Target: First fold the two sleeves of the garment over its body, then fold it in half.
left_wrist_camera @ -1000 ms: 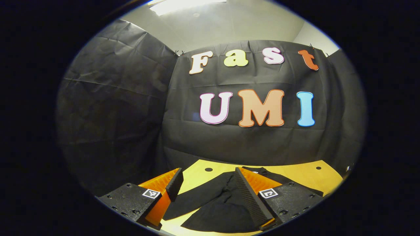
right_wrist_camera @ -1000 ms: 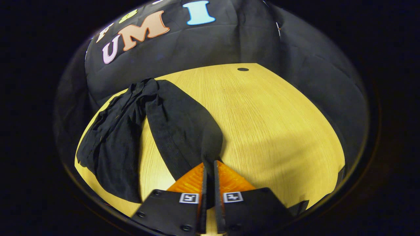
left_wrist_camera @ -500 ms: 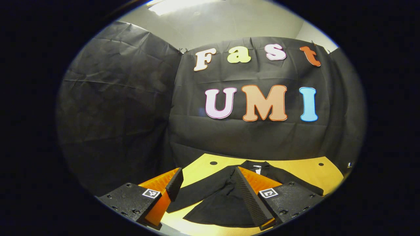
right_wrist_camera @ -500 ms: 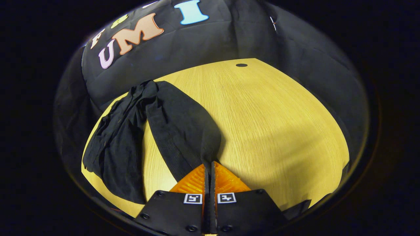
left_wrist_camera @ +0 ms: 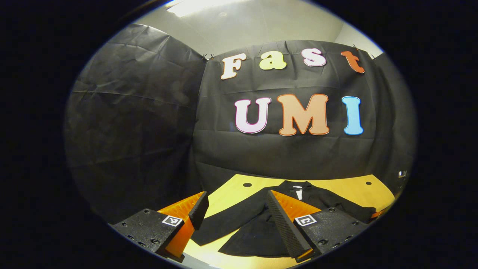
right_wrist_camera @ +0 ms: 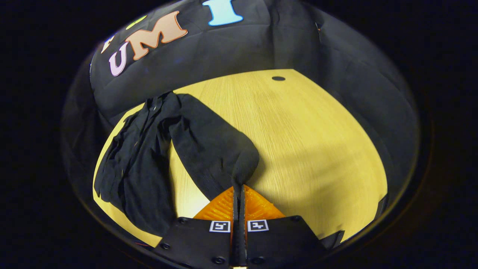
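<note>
Sleeve pinched, first fold at risk of slipping

We see the right gripper with its fingers pressed together on the cuff end of the black fabric garment's long sleeve, which lies on the pale wooden table; the thin pinch could let the cloth slide out, or drag the bunched body askew. The left gripper hangs with fingers apart above the garment. A small white tag sits at the collar, apparently; we cannot read it.

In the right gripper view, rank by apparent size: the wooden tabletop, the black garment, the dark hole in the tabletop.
1. Tabletop
2. Garment
3. Hole, by far the smallest, though it lies farthest from the camera.
</note>
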Tool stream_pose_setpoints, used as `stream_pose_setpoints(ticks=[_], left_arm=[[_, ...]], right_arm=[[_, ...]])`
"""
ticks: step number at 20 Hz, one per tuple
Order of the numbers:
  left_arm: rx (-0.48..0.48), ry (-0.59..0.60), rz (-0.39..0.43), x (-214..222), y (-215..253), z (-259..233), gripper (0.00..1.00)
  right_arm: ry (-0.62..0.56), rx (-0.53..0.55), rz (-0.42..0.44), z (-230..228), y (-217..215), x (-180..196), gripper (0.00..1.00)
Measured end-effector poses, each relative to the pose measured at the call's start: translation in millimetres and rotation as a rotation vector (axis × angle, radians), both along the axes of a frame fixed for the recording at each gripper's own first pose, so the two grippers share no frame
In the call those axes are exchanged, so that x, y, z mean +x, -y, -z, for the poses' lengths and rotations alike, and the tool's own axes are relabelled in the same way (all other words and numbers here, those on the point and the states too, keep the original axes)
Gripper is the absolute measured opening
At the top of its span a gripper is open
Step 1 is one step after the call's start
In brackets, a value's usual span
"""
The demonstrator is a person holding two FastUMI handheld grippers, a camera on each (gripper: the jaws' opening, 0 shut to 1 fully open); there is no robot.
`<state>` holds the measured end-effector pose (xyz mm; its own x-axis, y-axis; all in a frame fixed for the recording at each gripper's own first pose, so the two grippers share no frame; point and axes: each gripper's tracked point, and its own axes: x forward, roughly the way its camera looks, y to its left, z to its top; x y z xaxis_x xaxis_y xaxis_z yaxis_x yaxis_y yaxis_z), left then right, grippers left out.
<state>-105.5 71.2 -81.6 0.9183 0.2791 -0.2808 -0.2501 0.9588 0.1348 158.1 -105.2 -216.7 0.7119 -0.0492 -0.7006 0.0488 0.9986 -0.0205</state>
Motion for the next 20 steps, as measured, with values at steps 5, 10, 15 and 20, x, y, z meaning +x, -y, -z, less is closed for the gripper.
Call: stream_pose_setpoints(ticks=[5,10,15,20], left_arm=[[-0.020,-0.006,0.039,30,-28,11,0.93],[-0.040,-0.037,0.102,53,-45,28,0.93],[-0.078,-0.074,0.132,58,-57,44,0.93],[-0.090,-0.128,0.130,52,-75,63,0.93]], right_arm=[[0.061,-0.036,0.006,-48,-27,44,0.02],[0.129,-0.063,-0.002,-96,-67,86,0.02],[0.191,-0.081,-0.068,-141,-136,133,0.02],[0.236,-0.113,-0.164,-167,-212,173,0.02]])
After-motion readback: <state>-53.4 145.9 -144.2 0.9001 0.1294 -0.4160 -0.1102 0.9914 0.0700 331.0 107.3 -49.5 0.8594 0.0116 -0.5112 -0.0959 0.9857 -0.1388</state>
